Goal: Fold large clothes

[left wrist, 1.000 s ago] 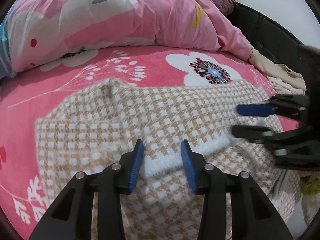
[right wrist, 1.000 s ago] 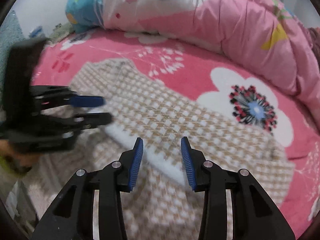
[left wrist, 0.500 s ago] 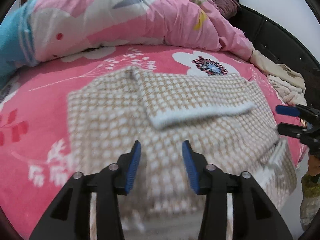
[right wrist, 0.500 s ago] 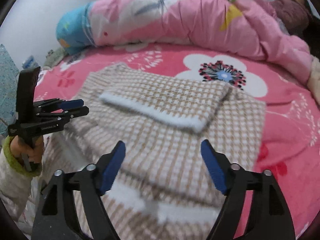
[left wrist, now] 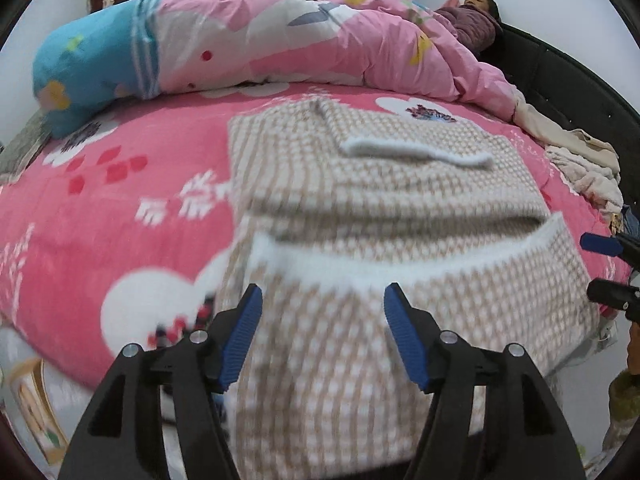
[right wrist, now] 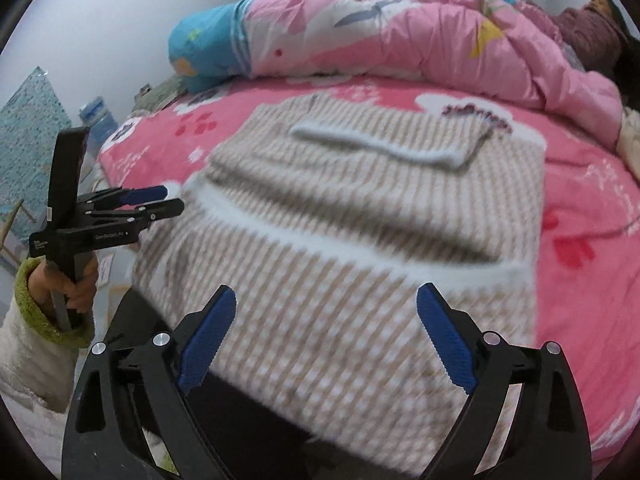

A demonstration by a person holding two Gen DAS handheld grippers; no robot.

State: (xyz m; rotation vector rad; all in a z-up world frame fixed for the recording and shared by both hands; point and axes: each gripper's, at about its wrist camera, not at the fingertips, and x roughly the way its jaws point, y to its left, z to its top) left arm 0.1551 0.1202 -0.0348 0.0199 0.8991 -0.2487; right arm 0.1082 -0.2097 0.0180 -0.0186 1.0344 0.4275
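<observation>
1. The checked sweater (left wrist: pixel 400 208) lies flat across the pink bed (left wrist: pixel 100 216), filling the middle of both views, with its lower part hanging over the near edge of the mattress.
2. Its sleeves are folded inward over the chest; one white cuff (left wrist: pixel 416 154) lies across the upper middle of the frame, probably so the garment makes a neat rectangle.
3. A white hem band (right wrist: pixel 360 248) runs across the centre, above the part that hangs down.
4. The left tool (left wrist: pixel 323 332) is released, its blue pads spread wide and holding nothing, poised above the hanging hem.
5. The right tool (right wrist: pixel 326 344) is likewise spread and empty, low in its frame, facing the same edge.
6. My guess: both are held apart, one toward each side of the hem, so as to take its corners and fold the bottom upward.
7. A rumpled quilt (right wrist: pixel 400 28) lies along the top of the frame, clear of the sweater.
</observation>
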